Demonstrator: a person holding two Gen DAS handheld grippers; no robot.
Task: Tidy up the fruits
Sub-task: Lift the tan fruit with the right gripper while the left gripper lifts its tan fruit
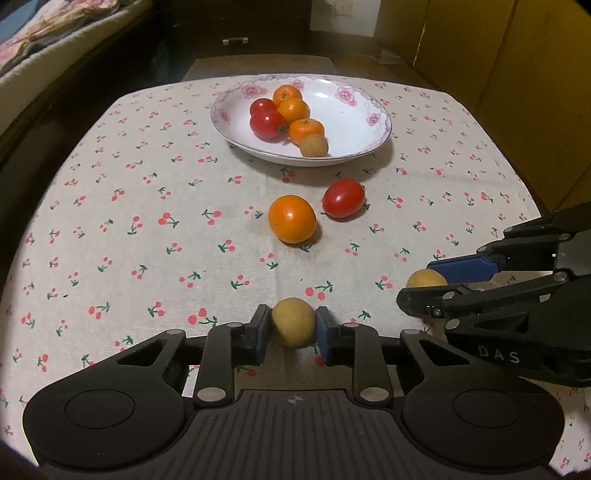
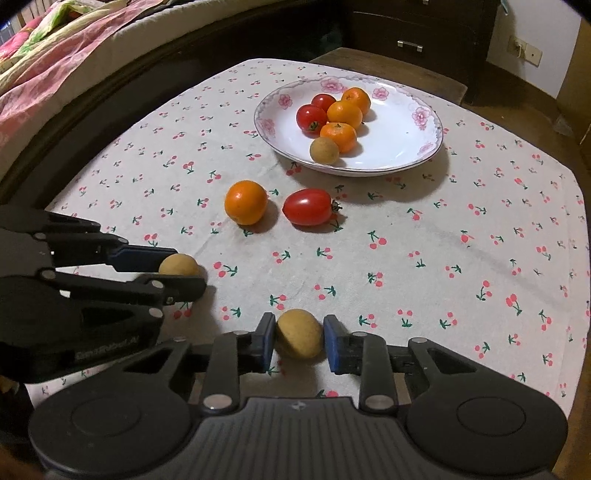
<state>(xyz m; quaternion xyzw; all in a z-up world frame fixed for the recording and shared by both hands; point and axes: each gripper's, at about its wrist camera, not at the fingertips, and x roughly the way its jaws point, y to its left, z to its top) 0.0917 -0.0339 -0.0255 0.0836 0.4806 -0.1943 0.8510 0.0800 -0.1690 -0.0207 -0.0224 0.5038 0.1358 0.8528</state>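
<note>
My left gripper (image 1: 293, 328) is shut on a tan longan (image 1: 293, 322) low over the cloth; it also shows in the right wrist view (image 2: 181, 271). My right gripper (image 2: 299, 338) brackets a second longan (image 2: 299, 334); the left pad touches it, a small gap shows at the right pad. The right gripper also shows in the left wrist view (image 1: 424, 286) with that longan (image 1: 424, 278). A loose orange (image 1: 291, 218) and a red tomato (image 1: 344, 197) lie on the cloth. The flowered plate (image 1: 365, 110) holds oranges, tomatoes and a longan (image 1: 314, 145).
The table wears a cherry-print cloth (image 1: 129, 221). A bed (image 2: 55, 55) runs along the left side, a dark drawer unit (image 2: 410, 33) stands behind the table, and yellow cabinets (image 1: 517, 74) are at the right.
</note>
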